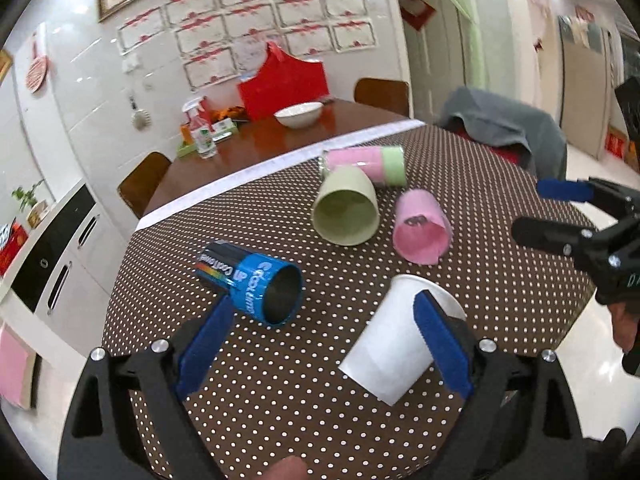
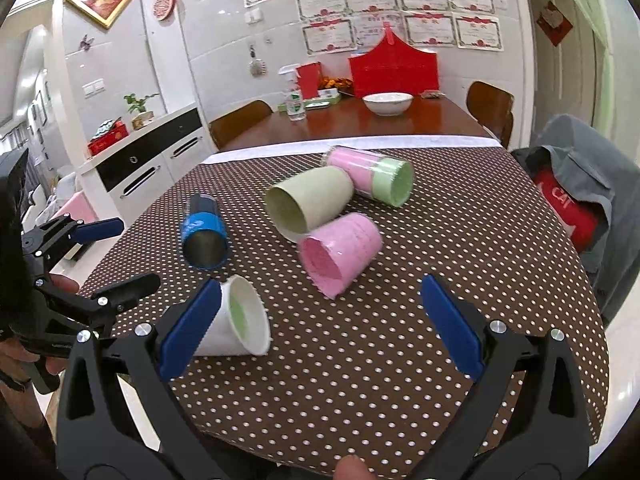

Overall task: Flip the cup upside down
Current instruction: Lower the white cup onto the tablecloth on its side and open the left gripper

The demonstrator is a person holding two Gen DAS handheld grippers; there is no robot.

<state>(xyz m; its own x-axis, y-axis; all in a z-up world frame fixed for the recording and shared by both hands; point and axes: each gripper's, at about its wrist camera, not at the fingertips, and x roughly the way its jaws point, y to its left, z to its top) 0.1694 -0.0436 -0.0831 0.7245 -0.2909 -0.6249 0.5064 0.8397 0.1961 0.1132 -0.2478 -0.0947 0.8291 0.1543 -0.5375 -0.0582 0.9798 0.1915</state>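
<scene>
Several cups lie on their sides on the dotted brown tablecloth (image 1: pixel 280 400). A white paper cup (image 1: pixel 394 344) lies nearest, just inside my left gripper's right finger; in the right wrist view it (image 2: pixel 236 320) is at the lower left. A blue metal cup (image 1: pixel 256 286) (image 2: pixel 204 232), a green cup (image 1: pixel 346 210) (image 2: pixel 308 202) and a pink cup (image 1: pixel 420 228) (image 2: pixel 340 252) lie further in. My left gripper (image 1: pixel 324 344) (image 2: pixel 108 256) is open and holds nothing. My right gripper (image 2: pixel 324 328) (image 1: pixel 540 208) is open and empty above the cloth.
A clear sleeve of stacked pink and green cups (image 1: pixel 366 164) (image 2: pixel 372 176) lies behind the green cup. A wooden table with a white bowl (image 2: pixel 387 103) and a red box (image 2: pixel 394 72) stands beyond. A chair with grey clothing (image 2: pixel 580 184) is at the right. The table's near edge curves below both grippers.
</scene>
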